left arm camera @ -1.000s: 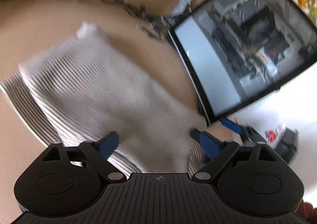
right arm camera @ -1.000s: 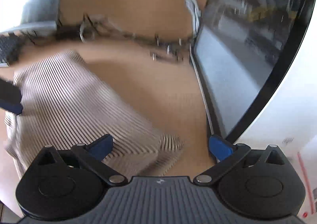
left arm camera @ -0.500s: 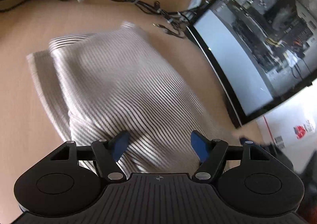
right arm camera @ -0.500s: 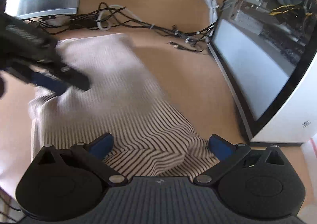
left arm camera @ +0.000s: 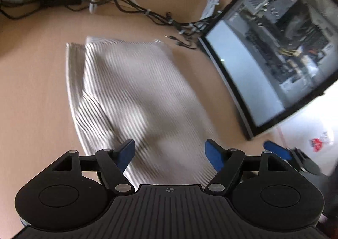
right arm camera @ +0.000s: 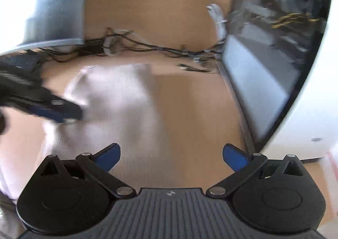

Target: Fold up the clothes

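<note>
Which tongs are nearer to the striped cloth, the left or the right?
Left. The left tongs hang open right over the striped cloth, the fabric showing between the pads. The right tongs, also open, hang off the cloth's right edge, over bare table.

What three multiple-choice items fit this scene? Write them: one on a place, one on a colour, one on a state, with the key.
1. Where does the striped garment lie?
A. on the wooden table
B. inside the computer case
C. hanging from a gripper

2. What colour are the left gripper pads?
A. red
B. blue
C. green

3. How do the right gripper jaws stand?
A. clamped on cloth
B. shut and empty
C. apart, gripping nothing

Key: 1 A, it lies flat on the tabletop beside the glass-sided case; 2 B, both pads show blue; 3 C, a wide gap shows between them.
</note>
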The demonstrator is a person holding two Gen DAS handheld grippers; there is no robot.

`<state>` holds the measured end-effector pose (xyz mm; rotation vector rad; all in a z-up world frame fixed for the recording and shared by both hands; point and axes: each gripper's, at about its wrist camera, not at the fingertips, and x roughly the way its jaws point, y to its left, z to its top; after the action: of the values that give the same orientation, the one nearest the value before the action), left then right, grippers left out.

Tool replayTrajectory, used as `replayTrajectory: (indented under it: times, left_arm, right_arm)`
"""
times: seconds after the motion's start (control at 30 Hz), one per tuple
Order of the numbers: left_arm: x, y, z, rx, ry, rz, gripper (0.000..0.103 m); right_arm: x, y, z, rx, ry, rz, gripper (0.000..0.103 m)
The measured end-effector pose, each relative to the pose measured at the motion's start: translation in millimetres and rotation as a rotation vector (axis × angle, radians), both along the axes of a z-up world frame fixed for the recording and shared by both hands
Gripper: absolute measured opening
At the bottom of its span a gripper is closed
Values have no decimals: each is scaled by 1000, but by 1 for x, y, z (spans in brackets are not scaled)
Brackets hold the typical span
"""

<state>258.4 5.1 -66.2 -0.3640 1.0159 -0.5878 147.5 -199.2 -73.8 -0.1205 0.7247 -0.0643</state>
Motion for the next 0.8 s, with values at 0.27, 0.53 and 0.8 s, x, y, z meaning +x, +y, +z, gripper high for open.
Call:
replayTrajectory:
  times: [0.27, 0.53, 0.8]
  left_arm:
    - [-9, -19, -14, 69, -19, -57, 71]
    - [15, -15, -11, 100, -33, -11, 72]
    - [-13, -12, 0, 163, -77, -12, 78]
  right_arm:
    - [0, 14, -27, -50, 63, -63, 103]
    - [4, 37, -31, -20, 70, -4, 103]
    - [1, 24, -30, 4, 105, 4, 103]
